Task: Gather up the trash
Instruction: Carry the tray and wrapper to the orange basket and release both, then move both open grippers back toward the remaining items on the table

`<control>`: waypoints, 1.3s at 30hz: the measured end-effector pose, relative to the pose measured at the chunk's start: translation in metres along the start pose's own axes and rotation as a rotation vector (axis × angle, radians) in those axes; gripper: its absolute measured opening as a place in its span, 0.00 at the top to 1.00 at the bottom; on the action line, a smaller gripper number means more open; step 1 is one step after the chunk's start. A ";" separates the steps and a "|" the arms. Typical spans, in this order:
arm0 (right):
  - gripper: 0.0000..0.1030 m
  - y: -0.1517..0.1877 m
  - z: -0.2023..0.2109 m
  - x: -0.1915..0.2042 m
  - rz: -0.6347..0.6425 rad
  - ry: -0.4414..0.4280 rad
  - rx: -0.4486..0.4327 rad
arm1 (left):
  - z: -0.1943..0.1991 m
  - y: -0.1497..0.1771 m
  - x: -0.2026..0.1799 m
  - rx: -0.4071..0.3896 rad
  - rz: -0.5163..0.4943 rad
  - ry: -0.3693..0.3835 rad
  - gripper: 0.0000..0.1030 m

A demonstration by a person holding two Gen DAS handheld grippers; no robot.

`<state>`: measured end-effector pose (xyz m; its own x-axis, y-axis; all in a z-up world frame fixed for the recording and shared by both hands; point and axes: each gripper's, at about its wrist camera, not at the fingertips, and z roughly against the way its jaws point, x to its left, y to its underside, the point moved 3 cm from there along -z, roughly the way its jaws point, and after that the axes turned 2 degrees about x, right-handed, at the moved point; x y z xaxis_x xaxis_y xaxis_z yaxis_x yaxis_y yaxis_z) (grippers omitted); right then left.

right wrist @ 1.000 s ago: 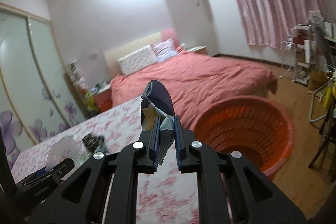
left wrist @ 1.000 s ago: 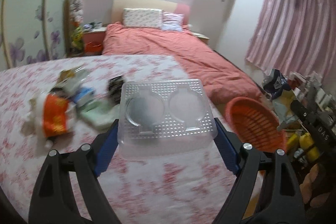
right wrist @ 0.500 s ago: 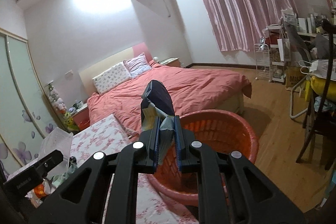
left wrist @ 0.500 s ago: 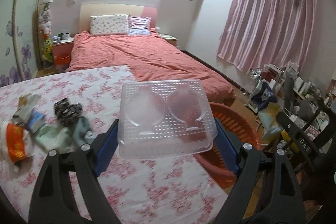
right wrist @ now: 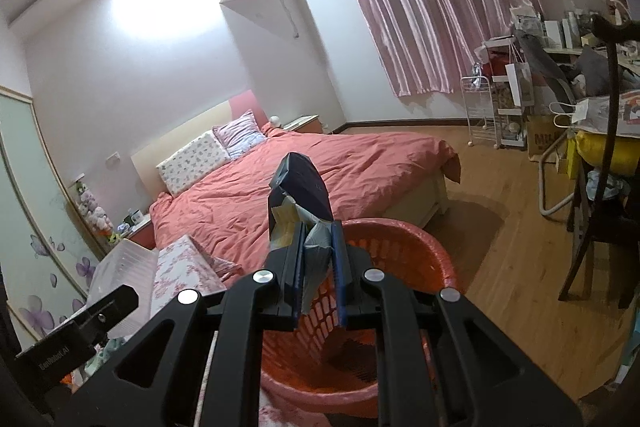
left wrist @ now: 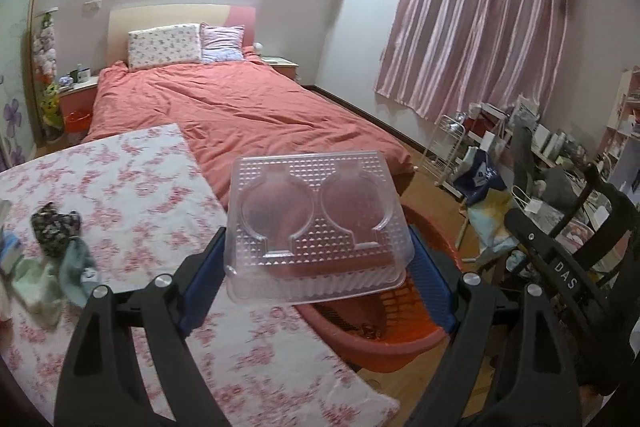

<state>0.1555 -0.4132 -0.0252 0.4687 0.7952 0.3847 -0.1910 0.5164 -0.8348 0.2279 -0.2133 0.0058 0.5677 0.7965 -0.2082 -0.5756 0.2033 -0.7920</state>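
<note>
The left tongs [left wrist: 318, 263] are clamped on a clear plastic tray [left wrist: 316, 227], the right tongs [right wrist: 316, 263] on a crumpled wrapper [right wrist: 300, 195] — both held over the orange basket [right wrist: 400, 239], where dark scraps lie.

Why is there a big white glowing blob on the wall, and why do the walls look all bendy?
Right wrist view: the ceiling light bounces off the wall and washes it out white. Both views: the fisheye lens curves straight lines, like the curtain and the wardrobe edge. Left wrist view: the trash on the floral bedspread looks a bit smeary at the edge, while the clear plastic tray stays sharp.
</note>
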 end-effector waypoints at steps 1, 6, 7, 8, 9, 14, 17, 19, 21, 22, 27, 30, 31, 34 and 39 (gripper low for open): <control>0.87 0.000 -0.003 -0.003 -0.006 0.002 0.003 | -0.003 0.000 -0.002 0.002 -0.004 0.005 0.20; 0.88 0.000 -0.013 -0.011 -0.019 0.008 0.016 | -0.028 0.002 -0.022 0.018 -0.043 0.026 0.20; 0.88 0.000 -0.015 -0.012 -0.020 0.010 0.017 | -0.033 0.002 -0.023 0.022 -0.046 0.028 0.20; 0.88 -0.001 -0.017 -0.013 -0.021 0.011 0.019 | -0.039 0.002 -0.026 0.030 -0.050 0.032 0.20; 0.88 0.000 -0.019 -0.013 -0.022 0.012 0.021 | -0.045 0.002 -0.028 0.036 -0.052 0.037 0.20; 0.87 0.000 -0.032 -0.020 -0.039 0.000 0.047 | -0.071 0.005 -0.039 0.073 -0.077 0.049 0.19; 0.85 0.004 -0.042 -0.024 -0.056 -0.007 0.081 | -0.086 0.010 -0.038 0.105 -0.079 0.040 0.18; 0.81 0.007 -0.047 -0.025 -0.058 -0.003 0.103 | -0.095 0.013 -0.036 0.131 -0.073 0.037 0.18; 0.69 0.012 -0.048 -0.028 -0.056 0.010 0.116 | -0.104 0.018 -0.032 0.158 -0.069 0.029 0.18; 0.69 0.013 -0.049 -0.029 -0.056 0.012 0.119 | -0.108 0.021 -0.031 0.167 -0.068 0.026 0.18; 0.62 0.015 -0.045 -0.035 -0.066 0.041 0.131 | -0.117 0.029 -0.019 0.200 -0.055 0.011 0.18; 0.62 0.013 -0.043 -0.034 -0.070 0.052 0.132 | -0.116 0.028 -0.015 0.200 -0.056 0.006 0.18; 0.62 0.011 -0.044 -0.033 -0.070 0.054 0.134 | -0.115 0.028 -0.015 0.199 -0.056 0.004 0.18; 0.62 0.008 -0.044 -0.029 -0.053 0.053 0.138 | -0.107 0.029 -0.007 0.192 -0.053 -0.010 0.18; 0.53 0.008 -0.042 -0.005 0.004 0.025 0.139 | -0.084 0.033 0.017 0.186 -0.055 -0.072 0.18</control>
<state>0.1875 -0.4265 -0.0505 0.4886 0.7902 0.3699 -0.3102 0.5535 -0.7729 0.2681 -0.2412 -0.0725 0.5615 0.8187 -0.1207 -0.6476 0.3439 -0.6800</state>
